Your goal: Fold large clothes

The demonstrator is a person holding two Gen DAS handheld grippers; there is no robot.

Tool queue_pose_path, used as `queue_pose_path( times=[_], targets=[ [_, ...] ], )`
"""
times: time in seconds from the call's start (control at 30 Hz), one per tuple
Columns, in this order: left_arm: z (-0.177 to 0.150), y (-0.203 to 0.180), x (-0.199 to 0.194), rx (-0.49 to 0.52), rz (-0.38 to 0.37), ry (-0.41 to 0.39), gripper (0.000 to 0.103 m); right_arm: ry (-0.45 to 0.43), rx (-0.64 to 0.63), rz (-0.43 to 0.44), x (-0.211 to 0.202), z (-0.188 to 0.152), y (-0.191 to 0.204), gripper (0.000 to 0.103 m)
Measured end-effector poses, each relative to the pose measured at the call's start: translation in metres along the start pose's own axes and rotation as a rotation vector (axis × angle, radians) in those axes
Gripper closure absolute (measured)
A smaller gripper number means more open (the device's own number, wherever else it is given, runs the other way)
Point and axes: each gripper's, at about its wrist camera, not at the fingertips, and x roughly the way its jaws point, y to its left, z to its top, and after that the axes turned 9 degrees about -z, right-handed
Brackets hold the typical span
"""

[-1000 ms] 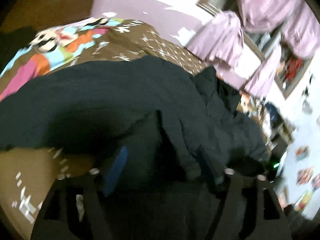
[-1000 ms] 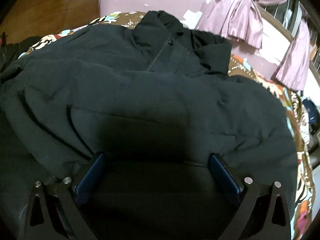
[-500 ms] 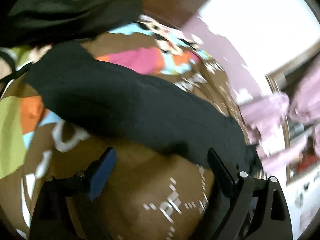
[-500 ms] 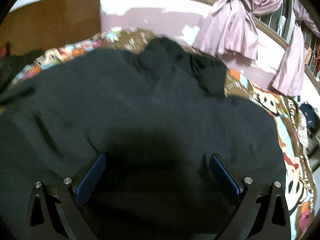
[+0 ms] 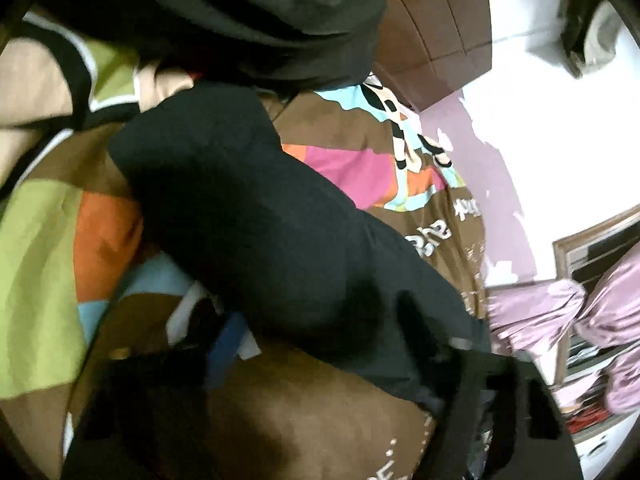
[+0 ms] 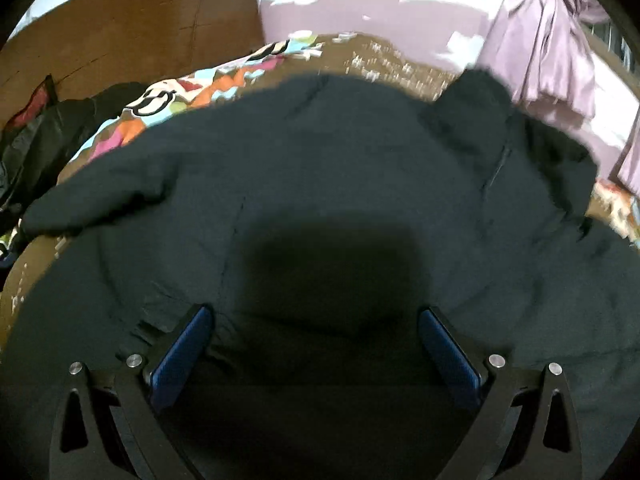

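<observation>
Over the bed (image 6: 400,68), the right claw (image 6: 316,344) is seen spread wide, its blue pads (image 6: 182,350) set well apart above the dark jacket (image 6: 340,184); nothing is gripped, though it cannot be told whether the tips rest on the cloth. The jacket is laid across most of the bed, its collar toward the far right corner and one sleeve (image 6: 100,196) stretched toward the left edge.

Near that left edge, the left claw (image 5: 320,344) is caught with its jaws closing around the sleeve (image 5: 248,216), which lies between them. Only one blue pad (image 5: 226,348) is made out beside the cloth; the other finger is lost against the black fabric, so pressure on the sleeve cannot be confirmed.

Open patterned bedspread (image 5: 312,412) is shown on the near side of the sleeve and again beyond it toward the wooden headboard (image 6: 128,28). A heap of other dark clothing (image 5: 240,12) is piled close to the sleeve's end, by the headboard. A bare strip of bedspread is left along the far edge, below the wall and the pink curtains (image 6: 548,40).

Both views are smeared by motion, and the jacket's near hem is cut off by the claw frames.
</observation>
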Motion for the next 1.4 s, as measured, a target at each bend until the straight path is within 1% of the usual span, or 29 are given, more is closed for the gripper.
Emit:
queue_pose_path(
  times=[0.03, 0.07, 0.1, 0.13, 0.2, 0.3, 0.37, 0.43, 0.47, 0.5, 0.6, 0.63, 0.73, 0.83, 0.9, 0.97, 1.03, 1.07, 1.13, 1.17, 1.23, 1.33, 1.4],
  targets=[
    [-0.001, -0.001, 0.002, 0.015, 0.015, 0.004, 0.059, -0.007, 0.009, 0.010, 0.000, -0.002, -0.002, 0.000],
    [-0.002, -0.001, 0.004, 0.026, 0.019, 0.007, 0.068, -0.015, 0.013, 0.016, 0.001, -0.005, -0.003, 0.000],
    [-0.003, -0.003, 0.004, 0.035, 0.009, 0.007, 0.072, -0.019, 0.012, 0.014, 0.001, -0.005, -0.002, 0.000],
    [-0.003, -0.005, 0.004, 0.046, -0.002, 0.001, 0.074, -0.025, 0.010, 0.010, 0.000, -0.006, -0.001, 0.000],
    [-0.004, -0.014, -0.001, 0.092, -0.034, -0.023, 0.087, -0.030, 0.013, 0.013, -0.002, -0.007, -0.002, 0.000],
    [-0.007, -0.033, -0.013, 0.199, -0.072, -0.075, 0.095, -0.036, 0.045, 0.051, -0.008, -0.008, -0.009, 0.000],
    [-0.011, -0.051, -0.024, 0.277, -0.116, -0.119, 0.098, -0.041, 0.083, 0.079, -0.017, -0.007, -0.016, 0.000],
    [-0.020, -0.078, -0.040, 0.412, -0.154, -0.167, 0.099, -0.055, 0.131, 0.095, -0.031, -0.008, -0.028, 0.000],
    [-0.028, -0.098, -0.050, 0.514, -0.182, -0.192, 0.099, -0.056, 0.152, 0.100, -0.037, -0.010, -0.035, 0.000],
    [-0.035, -0.111, -0.054, 0.578, -0.194, -0.202, 0.099, -0.056, 0.175, 0.099, -0.044, -0.011, -0.044, 0.000],
    [-0.061, -0.158, -0.059, 0.767, -0.238, -0.184, 0.099, -0.066, 0.250, 0.091, -0.058, -0.015, -0.071, 0.000],
    [-0.069, -0.171, -0.058, 0.806, -0.253, -0.170, 0.099, -0.071, 0.275, 0.086, -0.063, -0.017, -0.080, 0.000],
    [-0.099, -0.212, -0.057, 0.909, -0.347, -0.120, 0.099, -0.087, 0.365, 0.066, -0.075, -0.024, -0.110, 0.000],
    [-0.134, -0.251, -0.057, 1.020, -0.455, -0.048, 0.099, -0.119, 0.431, 0.043, -0.087, -0.032, -0.137, 0.000],
    [-0.162, -0.274, -0.052, 1.106, -0.505, 0.010, 0.099, -0.139, 0.470, 0.035, -0.095, -0.037, -0.156, 0.000],
    [-0.191, -0.291, -0.048, 1.189, -0.536, 0.068, 0.099, -0.159, 0.506, 0.021, -0.103, -0.043, -0.175, 0.000],
    [-0.230, -0.302, -0.038, 1.269, -0.565, 0.157, 0.099, -0.179, 0.537, -0.001, -0.110, -0.049, -0.187, 0.000],
    [-0.245, -0.305, -0.033, 1.295, -0.574, 0.193, 0.099, -0.184, 0.551, -0.006, -0.112, -0.051, -0.193, 0.000],
    [-0.286, -0.307, -0.017, 1.357, -0.582, 0.293, 0.099, -0.191, 0.586, -0.015, -0.114, -0.058, -0.209, 0.000],
    [-0.302, -0.309, -0.010, 1.379, -0.580, 0.331, 0.099, -0.193, 0.601, -0.021, -0.116, -0.062, -0.216, 0.000],
    [-0.339, -0.302, 0.007, 1.431, -0.568, 0.435, 0.099, -0.188, 0.627, -0.028, -0.116, -0.070, -0.228, 0.000],
    [-0.389, -0.287, 0.034, 1.483, -0.522, 0.599, 0.099, -0.165, 0.657, -0.024, -0.112, -0.087, -0.241, 0.000],
    [-0.412, -0.273, 0.047, 1.516, -0.477, 0.684, 0.099, -0.158, 0.666, -0.012, -0.109, -0.095, -0.246, 0.000]
  ],
)
